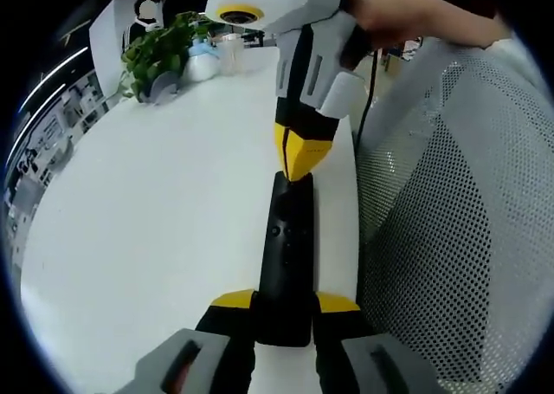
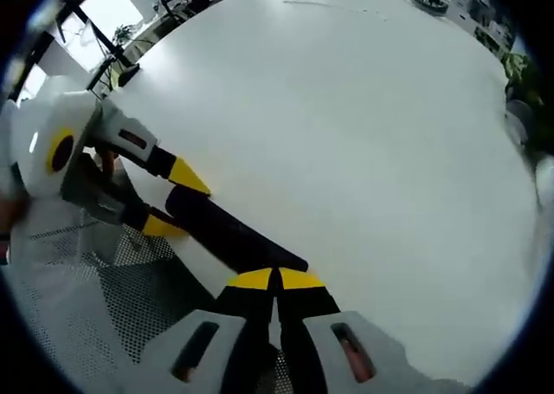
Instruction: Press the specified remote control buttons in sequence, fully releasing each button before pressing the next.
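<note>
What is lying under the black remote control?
The remote control lies on the white table, near its edge. The left gripper holds its near end; the table surface directly beneath it is covered.

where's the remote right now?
The black remote lies at the white table's edge beside the mesh chair, its near end between the left hand-held gripper's jaws, with the right hand-held gripper at its far end.

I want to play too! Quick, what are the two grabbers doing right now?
Left gripper: shut on the black remote, holding its near end.
Right gripper: shut, tips together at the remote's far end.
</note>
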The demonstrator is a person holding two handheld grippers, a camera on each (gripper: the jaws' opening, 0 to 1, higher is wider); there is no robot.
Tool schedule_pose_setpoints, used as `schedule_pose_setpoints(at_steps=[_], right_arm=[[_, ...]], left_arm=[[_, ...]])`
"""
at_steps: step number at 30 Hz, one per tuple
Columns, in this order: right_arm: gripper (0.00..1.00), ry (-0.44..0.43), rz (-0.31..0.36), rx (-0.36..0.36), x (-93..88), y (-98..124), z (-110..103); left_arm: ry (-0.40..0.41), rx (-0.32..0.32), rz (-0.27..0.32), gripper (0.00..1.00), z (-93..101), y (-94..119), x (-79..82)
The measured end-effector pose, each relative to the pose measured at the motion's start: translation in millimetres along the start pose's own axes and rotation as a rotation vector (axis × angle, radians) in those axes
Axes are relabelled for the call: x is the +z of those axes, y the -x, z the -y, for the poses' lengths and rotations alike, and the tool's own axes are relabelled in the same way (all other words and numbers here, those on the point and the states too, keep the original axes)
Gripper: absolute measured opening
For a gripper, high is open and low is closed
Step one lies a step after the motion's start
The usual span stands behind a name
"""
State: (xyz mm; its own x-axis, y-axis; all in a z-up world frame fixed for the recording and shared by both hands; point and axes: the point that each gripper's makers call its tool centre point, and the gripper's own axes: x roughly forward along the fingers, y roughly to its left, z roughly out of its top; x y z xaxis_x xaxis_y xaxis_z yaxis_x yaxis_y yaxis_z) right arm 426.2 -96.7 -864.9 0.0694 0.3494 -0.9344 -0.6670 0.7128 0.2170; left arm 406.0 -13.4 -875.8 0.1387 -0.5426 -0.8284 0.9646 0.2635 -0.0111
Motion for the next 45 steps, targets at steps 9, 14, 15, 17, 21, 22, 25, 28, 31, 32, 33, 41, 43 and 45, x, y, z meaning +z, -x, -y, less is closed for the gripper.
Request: schedule_pose_setpoints(at_steps=[9, 14, 15, 17, 21, 22, 25, 28, 31, 32, 33, 41, 43, 45], right_arm=[[0.00, -0.001, 0.000, 0.018, 0.8, -1.9, -3.8], [0.00, 0.002, -0.011, 0.015, -1.2, -3.3, -3.1], [0.00, 0.001, -0.011, 0.014, -1.1, -3.2, -3.0], [0.00, 0.003, -0.010, 0.013, -1.0, -3.3, -3.0], [0.00, -0.002, -0.009, 0.015, -1.2, -3.5, -2.8], [0.00, -0.003, -0.009, 0.016, -1.3, -3.7, -2.6], [0.00, -0.003, -0.011, 0.017, -1.6, -3.9, -2.7], [0.00, -0.002, -0.009, 0.017, -1.9, -4.1, -2.5], [0.00, -0.024, -0.006, 0.025, -1.8, -3.9, -1.9], [0.00, -0.024, -0.006, 0.026, -1.7, -4.0, -2.1], [0.00, -0.019, -0.006, 0.025, -1.6, -4.1, -2.4], [0.00, 0.000, -0.009, 0.016, -1.5, -4.2, -2.6], [0.00, -0.010, -0.008, 0.020, -1.7, -4.0, -2.6], [0.00, -0.015, -0.008, 0.020, -1.6, -4.0, -2.6]], left_arm=[[-0.001, -0.001, -0.001, 0.25, -0.2, -0.2, -0.3], [-0.002, -0.001, -0.001, 0.25, -0.5, -0.3, -0.3], [-0.002, -0.001, -0.001, 0.25, -0.5, -0.3, -0.3], [-0.002, -0.001, -0.001, 0.25, -0.6, -0.3, -0.2], [-0.001, -0.001, -0.001, 0.25, -0.5, -0.3, -0.1], [-0.001, -0.001, -0.001, 0.25, -0.5, -0.3, -0.1], [-0.001, -0.001, 0.000, 0.25, -0.4, -0.3, 0.0], [-0.001, -0.001, 0.000, 0.25, -0.4, -0.4, 0.0], [-0.001, -0.001, 0.001, 0.25, -0.5, -0.5, 0.0], [0.000, -0.001, 0.001, 0.25, -0.5, -0.5, -0.1], [0.000, -0.001, 0.001, 0.25, -0.5, -0.5, 0.0], [-0.002, -0.002, 0.000, 0.25, -0.4, -0.4, -0.3], [-0.004, -0.001, 0.000, 0.25, -0.4, -0.5, -0.3], [-0.003, -0.001, 0.000, 0.25, -0.3, -0.6, -0.3]])
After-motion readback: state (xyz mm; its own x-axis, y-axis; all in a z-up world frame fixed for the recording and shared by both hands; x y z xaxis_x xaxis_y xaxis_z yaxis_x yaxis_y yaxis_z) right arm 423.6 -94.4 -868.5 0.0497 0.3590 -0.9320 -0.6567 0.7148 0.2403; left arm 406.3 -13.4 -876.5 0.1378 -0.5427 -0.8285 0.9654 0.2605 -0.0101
